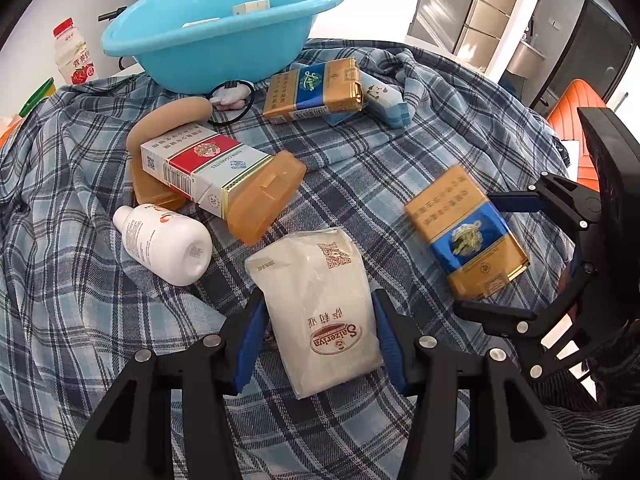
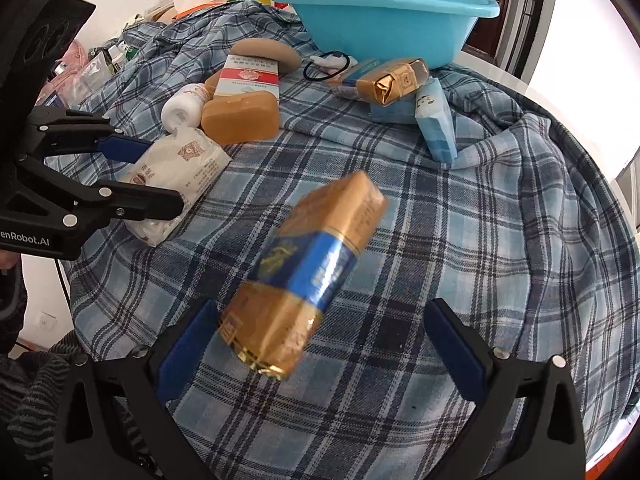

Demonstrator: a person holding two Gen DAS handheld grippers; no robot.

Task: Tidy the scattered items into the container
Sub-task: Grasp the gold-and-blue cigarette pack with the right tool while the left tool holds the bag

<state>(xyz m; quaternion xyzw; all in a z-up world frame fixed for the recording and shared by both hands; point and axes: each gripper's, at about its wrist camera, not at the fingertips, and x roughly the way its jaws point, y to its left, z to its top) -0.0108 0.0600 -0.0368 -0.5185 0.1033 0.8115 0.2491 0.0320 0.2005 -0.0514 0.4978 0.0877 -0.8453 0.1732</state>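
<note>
A light blue basin [image 1: 208, 28] stands at the far side of the plaid cloth; it also shows in the right wrist view [image 2: 384, 12]. My left gripper [image 1: 318, 334] has its blue pads on both sides of a white tissue packet [image 1: 320, 308], seemingly touching it. My right gripper [image 2: 320, 344] is open around a gold and blue cigarette pack [image 2: 304, 276] that looks blurred. The right gripper shows in the left wrist view [image 1: 480, 256] around the same pack [image 1: 466, 234].
On the cloth lie a red and white cigarette pack [image 1: 204, 168], an amber case [image 1: 266, 196], a white bottle [image 1: 164, 242], a second gold pack [image 1: 314, 90], a blue tissue pack [image 1: 386, 98] and a black hair tie [image 1: 232, 104]. A drink bottle [image 1: 74, 54] stands behind.
</note>
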